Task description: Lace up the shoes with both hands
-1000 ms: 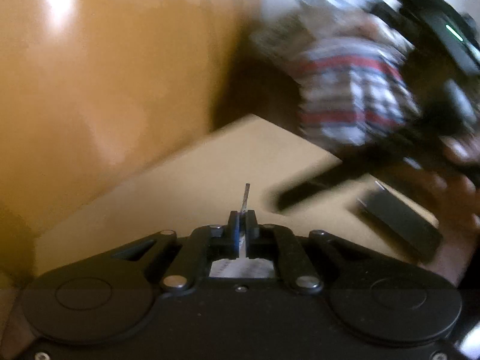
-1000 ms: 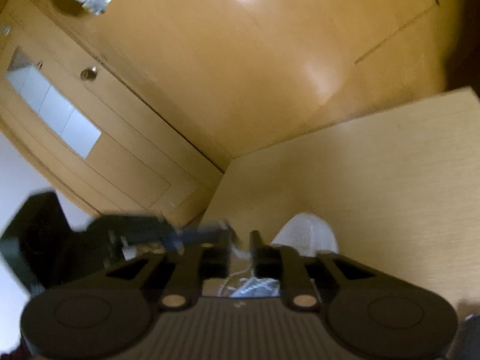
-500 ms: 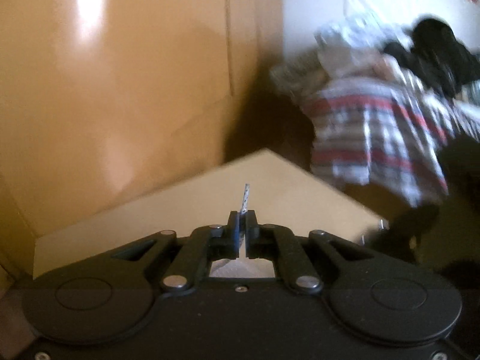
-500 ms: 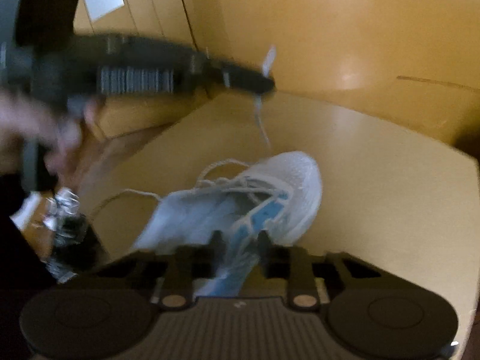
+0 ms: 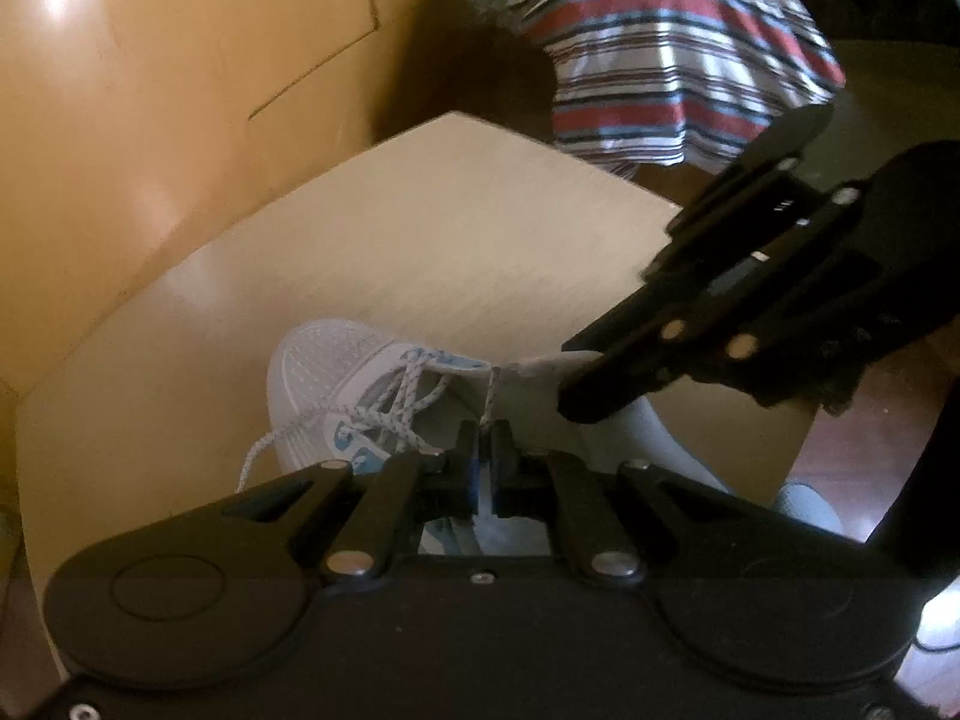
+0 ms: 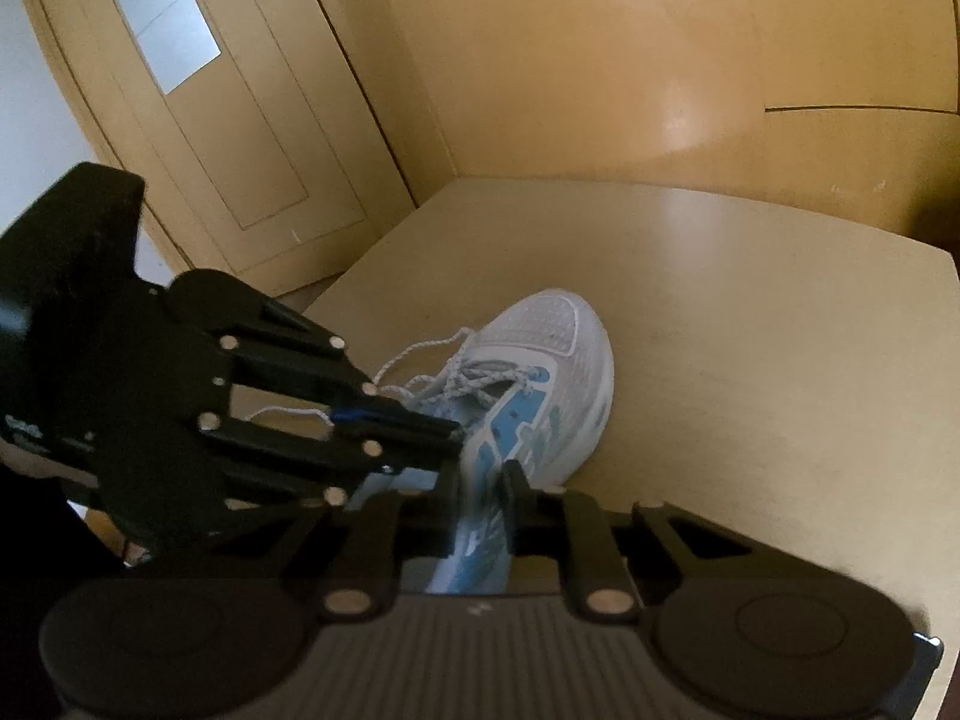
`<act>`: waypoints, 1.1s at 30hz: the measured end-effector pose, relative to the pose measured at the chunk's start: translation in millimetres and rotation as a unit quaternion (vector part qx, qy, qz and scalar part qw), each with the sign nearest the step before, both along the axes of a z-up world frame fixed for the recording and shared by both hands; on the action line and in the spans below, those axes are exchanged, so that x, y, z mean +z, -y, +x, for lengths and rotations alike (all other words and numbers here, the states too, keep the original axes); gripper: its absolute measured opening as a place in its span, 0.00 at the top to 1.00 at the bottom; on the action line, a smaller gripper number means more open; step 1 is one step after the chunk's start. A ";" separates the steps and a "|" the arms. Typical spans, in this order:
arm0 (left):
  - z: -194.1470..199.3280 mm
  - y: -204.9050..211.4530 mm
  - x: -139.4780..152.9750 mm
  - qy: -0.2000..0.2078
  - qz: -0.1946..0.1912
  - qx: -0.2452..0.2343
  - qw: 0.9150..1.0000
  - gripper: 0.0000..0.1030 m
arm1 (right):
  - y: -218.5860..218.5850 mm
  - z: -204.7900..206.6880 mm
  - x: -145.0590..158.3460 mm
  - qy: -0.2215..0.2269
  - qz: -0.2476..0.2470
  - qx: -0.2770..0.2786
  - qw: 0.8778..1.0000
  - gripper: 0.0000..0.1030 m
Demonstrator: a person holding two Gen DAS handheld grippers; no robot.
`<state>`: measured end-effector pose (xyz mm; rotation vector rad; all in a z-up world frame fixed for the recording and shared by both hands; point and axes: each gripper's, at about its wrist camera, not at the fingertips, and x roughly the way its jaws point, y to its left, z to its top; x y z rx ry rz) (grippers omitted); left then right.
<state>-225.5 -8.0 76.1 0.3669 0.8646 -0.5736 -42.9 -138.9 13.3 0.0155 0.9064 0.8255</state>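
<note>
Left tool [image 5: 485, 450] clamped shut on lace [image 5: 489, 402] of white shoe [image 5: 324, 372]. Right tool [image 6: 480, 480] closing around shoe's side; contact unclear. Worktop [image 6: 750, 312] beneath.

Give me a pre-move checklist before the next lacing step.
1. Left claw shut on the lace: ok, the lace runs out from between its fingers.
2. Right claw on the shoe: jaws closing with the shoe's side wall between them; firm grip, cannot tell.
3. Shoe resting on the table, toe pointing away: ok.
4. Next eyelet in sight: cannot tell; blurred and partly hidden behind the claws.
5. Gap between the two claws: not ok; the left tips sit right beside the right claw's finger.
</note>
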 end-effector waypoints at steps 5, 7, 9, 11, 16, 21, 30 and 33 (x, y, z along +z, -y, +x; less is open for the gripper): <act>5.3 0.9 -7.3 -0.009 0.007 0.012 1.000 0.99 | 2.0 1.5 -0.7 -0.005 0.005 0.002 1.000 0.86; 5.8 1.7 -9.1 -0.010 0.008 0.011 1.000 0.99 | 2.8 2.1 -1.2 -0.005 0.005 0.002 1.000 0.86; 5.2 2.0 -8.4 -0.008 0.007 0.011 1.000 0.99 | 3.2 2.2 -1.4 -0.005 0.005 0.002 1.000 0.86; 5.9 2.0 -8.7 -0.008 0.007 0.009 1.000 0.99 | 3.2 1.8 -1.4 -0.005 0.005 0.002 1.000 0.86; 5.0 1.3 -9.6 -0.007 0.012 0.007 1.000 0.99 | 2.4 1.2 -0.2 -0.005 0.004 0.003 1.000 0.86; 5.1 2.6 -9.2 -0.005 0.012 0.009 1.000 0.99 | 1.8 0.9 0.0 -0.004 0.002 0.003 1.000 0.86; 5.0 2.4 -7.8 -0.004 0.008 0.012 1.000 0.99 | -1.4 -4.0 0.5 -0.005 0.003 -0.002 1.000 0.86; 4.5 3.8 -7.7 -0.001 0.009 0.011 1.000 0.99 | -0.4 -4.5 0.7 -0.005 0.003 -0.003 1.000 0.86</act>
